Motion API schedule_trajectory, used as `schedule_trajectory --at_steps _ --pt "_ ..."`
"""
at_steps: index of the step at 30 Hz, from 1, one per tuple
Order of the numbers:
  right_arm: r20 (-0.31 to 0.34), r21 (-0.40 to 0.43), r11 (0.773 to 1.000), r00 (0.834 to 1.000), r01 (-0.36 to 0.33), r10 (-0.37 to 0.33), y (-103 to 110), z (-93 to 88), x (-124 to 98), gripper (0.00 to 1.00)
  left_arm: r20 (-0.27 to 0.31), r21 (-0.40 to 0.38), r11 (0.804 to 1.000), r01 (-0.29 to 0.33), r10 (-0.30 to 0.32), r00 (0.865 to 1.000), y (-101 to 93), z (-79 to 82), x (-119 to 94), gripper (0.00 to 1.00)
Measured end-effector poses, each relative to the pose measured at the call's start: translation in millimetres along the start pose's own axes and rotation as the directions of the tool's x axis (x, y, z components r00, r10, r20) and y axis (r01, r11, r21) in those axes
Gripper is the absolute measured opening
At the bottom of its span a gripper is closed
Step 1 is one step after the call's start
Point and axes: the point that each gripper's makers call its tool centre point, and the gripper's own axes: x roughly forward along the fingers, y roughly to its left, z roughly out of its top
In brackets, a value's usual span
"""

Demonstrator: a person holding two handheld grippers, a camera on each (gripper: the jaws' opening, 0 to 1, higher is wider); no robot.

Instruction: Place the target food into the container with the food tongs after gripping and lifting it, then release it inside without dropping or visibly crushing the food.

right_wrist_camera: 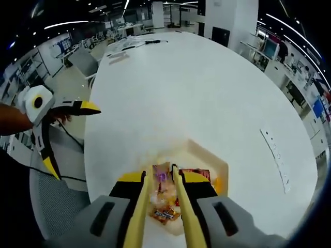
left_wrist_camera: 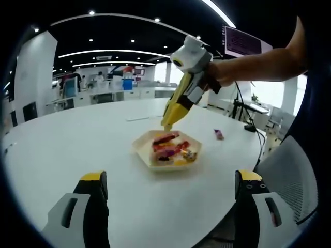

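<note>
A cream hexagonal tray (left_wrist_camera: 142,150) holding several wrapped candies (left_wrist_camera: 166,138) sits on the round white table (left_wrist_camera: 77,139). My right gripper (left_wrist_camera: 182,101) comes in from the upper right, shut on yellow food tongs (left_wrist_camera: 172,114) whose tips hang just above the tray's far edge. In the right gripper view the tongs (right_wrist_camera: 184,217) run forward between the jaws of the right gripper (right_wrist_camera: 164,181), nearly closed over the candies (right_wrist_camera: 164,212) in the tray (right_wrist_camera: 207,157); whether a candy is pinched is unclear. My left gripper (left_wrist_camera: 171,181) stands open near the table's edge, and the left gripper (right_wrist_camera: 71,138) holds nothing.
One purple wrapped candy (left_wrist_camera: 219,134) lies on the table to the right of the tray. A grey mesh chair (left_wrist_camera: 289,175) stands beside the table edge. Cables and flat items (right_wrist_camera: 139,44) lie at the far end of the table. Office desks fill the background.
</note>
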Motion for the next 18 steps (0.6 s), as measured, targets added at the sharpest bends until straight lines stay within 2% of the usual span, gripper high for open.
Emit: schedule_trajectory --at_steps 18 --pt "0.034 -0.034 0.999 0.999 0.013 -0.012 -6.5 0.8 -10.7 0.26 0.002 0.006 1.0 -0.003 0.003 1.0 -0.1 0.6 -0.1 1.0"
